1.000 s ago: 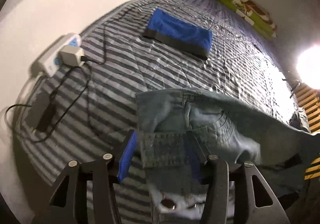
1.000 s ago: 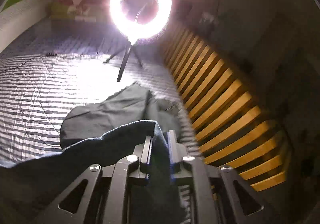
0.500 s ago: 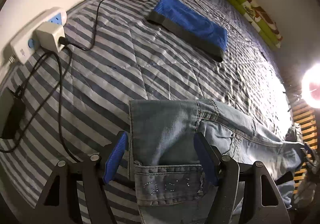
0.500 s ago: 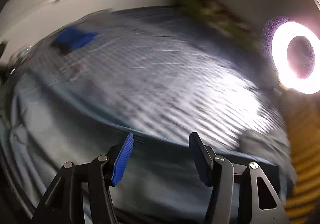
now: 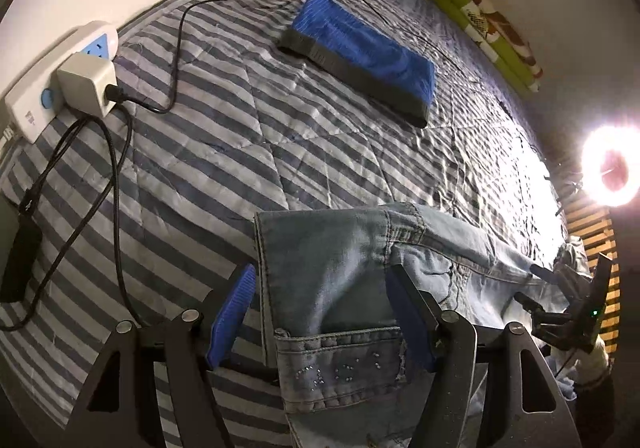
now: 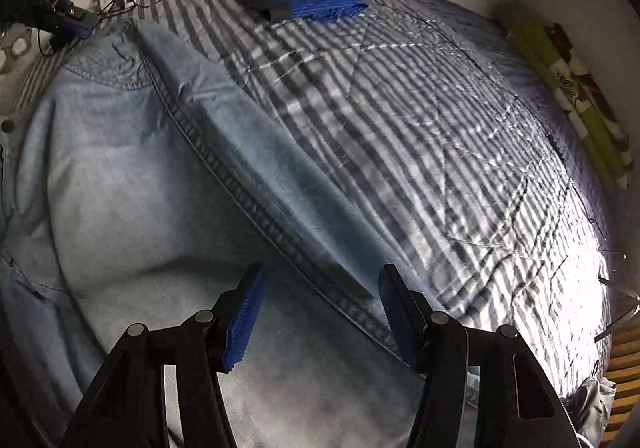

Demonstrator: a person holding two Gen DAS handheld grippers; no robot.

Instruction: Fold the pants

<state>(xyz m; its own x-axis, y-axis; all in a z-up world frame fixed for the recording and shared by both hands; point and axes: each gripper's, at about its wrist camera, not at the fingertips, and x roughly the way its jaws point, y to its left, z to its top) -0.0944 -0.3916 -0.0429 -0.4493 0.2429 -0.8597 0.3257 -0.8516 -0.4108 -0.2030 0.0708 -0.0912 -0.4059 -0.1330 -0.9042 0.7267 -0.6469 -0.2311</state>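
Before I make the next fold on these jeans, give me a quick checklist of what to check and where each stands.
1. Left gripper open over the waist end: ok.
2. Right gripper open, released: ok.
3. Jeans lying on the striped quilt: ok.
4. Legs doubled lengthwise, seam running straight: ok.
5. Folded blue garment apart from the jeans: ok.
6. Leg hems aligned: cannot tell, out of view.

Both wrist views close, angled down; share jeans (image 5: 344,260), bedspread (image 6: 440,120).

Bedcover: I see a grey-striped quilt (image 5: 248,152).
Far: folded blue garment (image 5: 360,52).
Left: power strip (image 5: 52,84), charger plugged in.
Right: ring light (image 5: 610,170) glaring.
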